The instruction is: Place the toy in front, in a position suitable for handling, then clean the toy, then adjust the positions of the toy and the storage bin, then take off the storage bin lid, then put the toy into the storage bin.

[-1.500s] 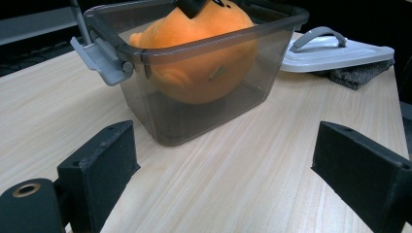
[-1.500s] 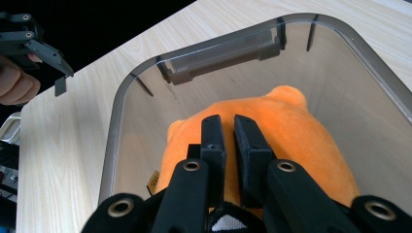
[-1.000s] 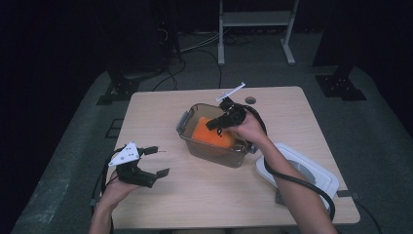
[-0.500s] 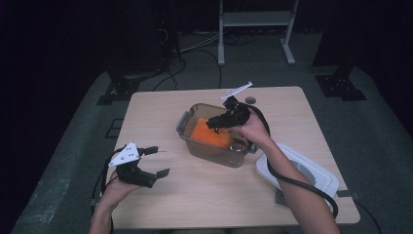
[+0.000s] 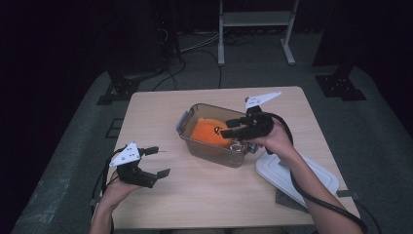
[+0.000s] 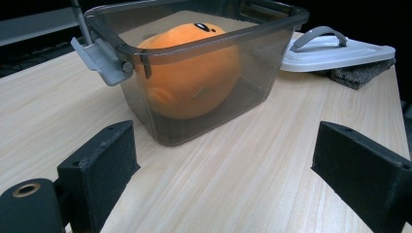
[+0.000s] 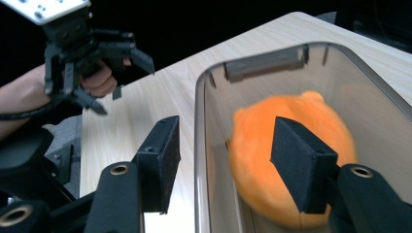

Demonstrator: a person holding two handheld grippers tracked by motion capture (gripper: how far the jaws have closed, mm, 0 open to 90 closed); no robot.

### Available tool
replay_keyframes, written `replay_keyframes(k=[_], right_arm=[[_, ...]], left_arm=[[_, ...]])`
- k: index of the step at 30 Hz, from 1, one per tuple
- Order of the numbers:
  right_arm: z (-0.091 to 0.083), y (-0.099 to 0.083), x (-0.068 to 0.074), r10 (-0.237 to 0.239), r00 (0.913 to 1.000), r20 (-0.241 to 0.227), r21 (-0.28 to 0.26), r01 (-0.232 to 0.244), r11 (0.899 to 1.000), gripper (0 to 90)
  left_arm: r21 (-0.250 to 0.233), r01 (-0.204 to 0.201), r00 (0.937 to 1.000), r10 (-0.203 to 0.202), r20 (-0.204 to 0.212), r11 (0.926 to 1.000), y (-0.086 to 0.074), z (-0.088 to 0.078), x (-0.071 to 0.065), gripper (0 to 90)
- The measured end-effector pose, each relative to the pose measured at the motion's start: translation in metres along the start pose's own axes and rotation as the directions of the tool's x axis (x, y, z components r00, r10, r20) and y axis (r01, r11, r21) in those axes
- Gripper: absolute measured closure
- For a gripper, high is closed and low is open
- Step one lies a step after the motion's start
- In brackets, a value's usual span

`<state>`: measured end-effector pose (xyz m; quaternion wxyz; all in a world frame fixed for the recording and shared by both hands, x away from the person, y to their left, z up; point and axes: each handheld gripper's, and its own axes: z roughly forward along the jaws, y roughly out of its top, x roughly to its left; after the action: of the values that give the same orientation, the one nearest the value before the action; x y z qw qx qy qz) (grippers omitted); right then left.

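Right gripper fingers, just opening, stand apart above orange plush in bin; left gripper fingers apart near the surface's left edge.

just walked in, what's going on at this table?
A person is working with a tool in each hand. An orange plush toy sits inside the open clear bin. The right tool is over the bin; its jaws have just been opening and straddle the bin's wall, gripping nothing. The left tool is open over bare table. The white lid lies beside the bin.
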<state>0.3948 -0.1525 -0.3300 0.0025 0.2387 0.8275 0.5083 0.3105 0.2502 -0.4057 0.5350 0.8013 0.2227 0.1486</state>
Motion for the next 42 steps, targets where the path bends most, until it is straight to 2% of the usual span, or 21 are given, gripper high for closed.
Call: replay_keyframes(k=[9,15,21,29,42], right_arm=[[-0.049,-0.038,0.013,0.007,0.9986,0.052,-0.055,-0.004,0.998,40.2],[-0.076,-0.067,0.018,0.018,0.9940,0.108,-0.054,-0.012,0.998,39.5],[-0.096,-0.095,0.015,0.044,0.9862,0.159,-0.053,-0.036,0.998,39.5],[-0.110,-0.129,0.005,0.089,0.9691,0.230,-0.042,-0.081,0.996,39.1],[-0.117,-0.161,-0.015,0.126,0.9418,0.312,-0.018,-0.127,0.992,38.8]], left_arm=[[0.004,-0.003,1.0000,0.003,0.003,1.0000,0.000,0.001,-0.003,8.3],[0.009,-0.007,1.0000,0.007,0.005,0.9999,0.000,0.003,-0.004,8.3],[0.010,-0.005,1.0000,0.005,0.004,0.9999,0.000,0.002,-0.004,8.3],[0.014,-0.008,1.0000,0.008,0.006,0.9999,0.000,0.003,-0.005,8.3],[-0.004,-0.004,1.0000,0.004,0.006,1.0000,0.002,0.000,-0.003,8.3]])
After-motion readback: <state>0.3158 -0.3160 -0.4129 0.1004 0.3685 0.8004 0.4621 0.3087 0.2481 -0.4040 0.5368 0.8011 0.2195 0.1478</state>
